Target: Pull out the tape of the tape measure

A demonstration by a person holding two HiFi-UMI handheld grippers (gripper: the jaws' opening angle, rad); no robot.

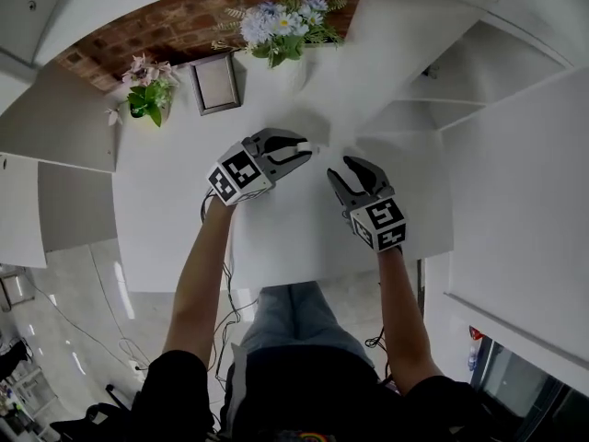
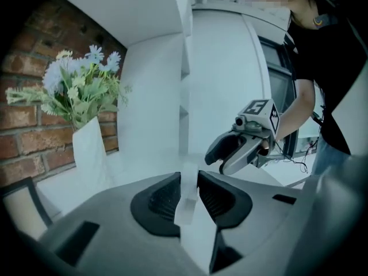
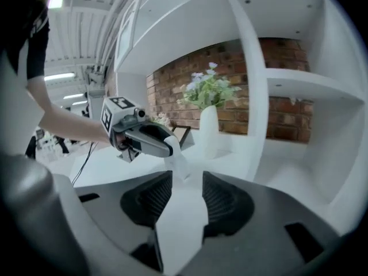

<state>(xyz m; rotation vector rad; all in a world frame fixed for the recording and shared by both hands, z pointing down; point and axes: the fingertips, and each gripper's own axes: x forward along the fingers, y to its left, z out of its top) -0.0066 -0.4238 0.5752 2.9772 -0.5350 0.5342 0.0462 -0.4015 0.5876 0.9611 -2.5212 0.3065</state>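
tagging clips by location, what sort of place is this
Probably a staged home-style corner in a lab or studio: a white table set into white shelving against a brick wall, dressed with a vase of flowers and a picture frame, while cables trail across the floor.

In the left gripper view, lower centre, the tape measure (image 2: 185, 203) between the jaws of the left gripper (image 2: 188, 178) is washed out against the white table (image 2: 135, 167); no tape can be made out. At lower left, the picture frame (image 2: 26, 195) is cut off by the edge
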